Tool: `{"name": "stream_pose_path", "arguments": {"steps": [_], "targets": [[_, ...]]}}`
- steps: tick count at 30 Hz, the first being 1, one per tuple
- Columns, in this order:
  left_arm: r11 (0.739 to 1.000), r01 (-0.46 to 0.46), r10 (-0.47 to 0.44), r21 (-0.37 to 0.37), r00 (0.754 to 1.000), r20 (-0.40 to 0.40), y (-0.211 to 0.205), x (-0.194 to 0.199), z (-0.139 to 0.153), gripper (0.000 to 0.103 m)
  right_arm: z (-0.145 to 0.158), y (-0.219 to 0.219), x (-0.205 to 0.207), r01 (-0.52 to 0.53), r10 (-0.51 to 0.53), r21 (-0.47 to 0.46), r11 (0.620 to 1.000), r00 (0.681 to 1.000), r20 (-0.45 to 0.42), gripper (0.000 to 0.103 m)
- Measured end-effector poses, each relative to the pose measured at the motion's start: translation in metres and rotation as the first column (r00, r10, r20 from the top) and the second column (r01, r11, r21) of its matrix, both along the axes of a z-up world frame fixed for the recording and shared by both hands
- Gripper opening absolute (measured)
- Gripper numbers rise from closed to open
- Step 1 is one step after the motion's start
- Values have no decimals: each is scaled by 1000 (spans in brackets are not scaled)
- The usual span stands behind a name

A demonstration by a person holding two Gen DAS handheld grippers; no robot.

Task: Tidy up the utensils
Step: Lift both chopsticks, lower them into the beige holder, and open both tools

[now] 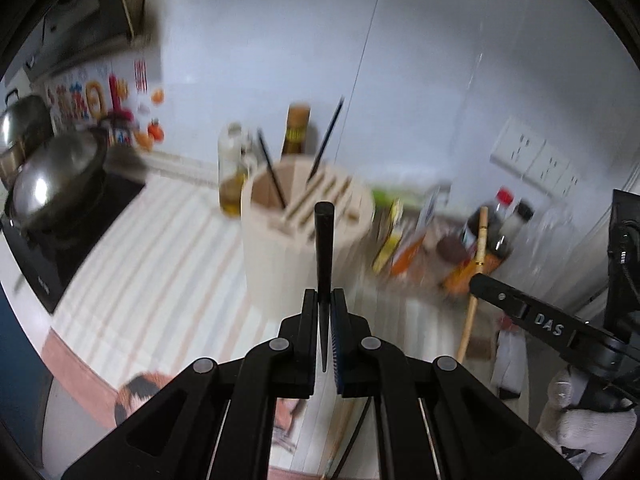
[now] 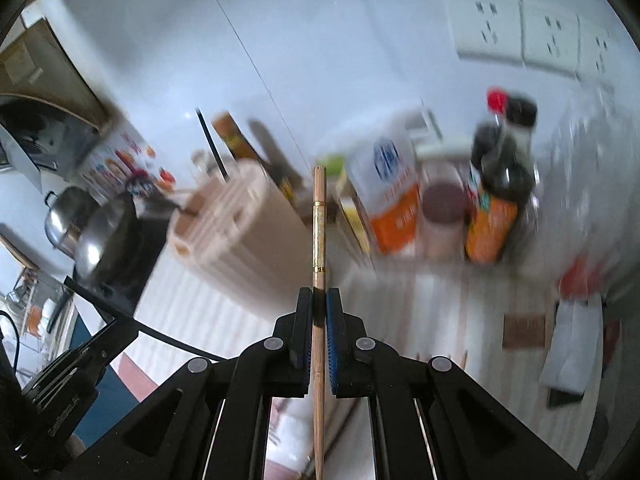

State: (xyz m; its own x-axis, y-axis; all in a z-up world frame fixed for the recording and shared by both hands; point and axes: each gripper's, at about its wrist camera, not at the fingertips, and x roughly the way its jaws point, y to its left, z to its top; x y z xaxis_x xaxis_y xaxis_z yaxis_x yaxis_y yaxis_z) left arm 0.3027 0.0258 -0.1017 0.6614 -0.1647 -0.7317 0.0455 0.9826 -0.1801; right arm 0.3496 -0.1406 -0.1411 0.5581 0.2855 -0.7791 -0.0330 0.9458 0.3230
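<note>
My left gripper (image 1: 325,300) is shut on a black chopstick (image 1: 323,248) that points up toward a round beige utensil holder (image 1: 296,240). Two black chopsticks (image 1: 326,140) stand in the holder's slots. My right gripper (image 2: 319,300) is shut on a wooden chopstick (image 2: 319,220) with gold bands. The holder (image 2: 232,216) shows to its left in the right wrist view. The right gripper's finger (image 1: 516,304) and its wooden chopstick (image 1: 478,256) also show in the left wrist view, to the right of the holder.
A striped mat (image 1: 168,248) covers the counter. A wok (image 1: 56,176) sits on a black stove at the left. Oil and sauce bottles (image 1: 230,168) stand behind the holder. Seasoning bottles and boxes (image 2: 492,200) crowd the right, below wall sockets (image 2: 520,28).
</note>
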Motion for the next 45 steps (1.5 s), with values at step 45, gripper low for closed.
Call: {"name": "stream_pose_path", "arguments": {"steps": [45], "targets": [[996, -84, 86, -41, 995, 55, 48, 132, 53, 4, 59, 129, 200, -113, 84, 40, 993, 896, 436, 6]]}}
